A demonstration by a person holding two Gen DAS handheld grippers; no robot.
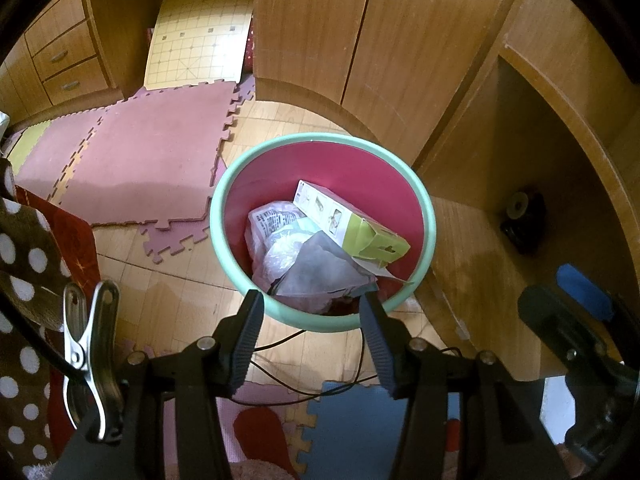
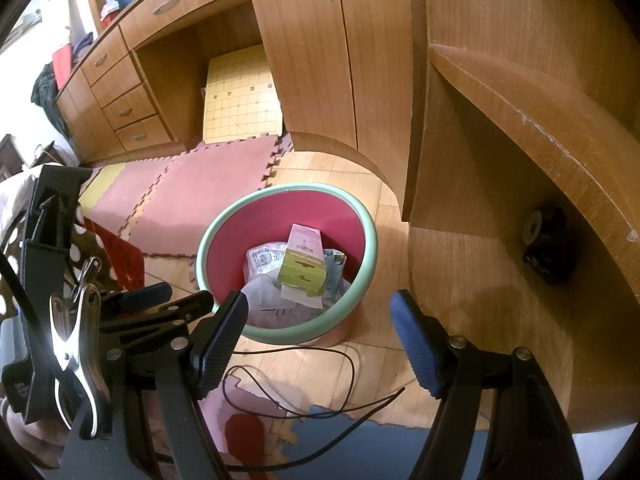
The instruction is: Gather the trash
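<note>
Left wrist view looks down between the left tongs [image 1: 312, 296], jaws parted and gripping nothing, straight into the wastebasket [image 1: 224, 184] — mint-green rim, pink inside; it stands on the wooden floor [image 1: 280, 120] beside the foam mats [image 1: 160, 152], close against the cabinet [image 1: 360, 40]; inside lie a green-and-white carton [image 1: 352, 220], a crumpled plastic bag [image 1: 272, 220] and a grey sheet [image 1: 320, 268]; right wrist view shows the right tongs [image 2: 320, 312] spread wide, nothing between them, aimed at that same basket; a thin black wire [image 2: 288, 400] loops over the floor just in front of it — the one loose piece I can make out; my read: the trash so far is binned, and both hands hang over the basket between pickups; next call is to pick a target, likely that wire, come down low and pinch it cleanly, since it lies flat and thin.
</note>
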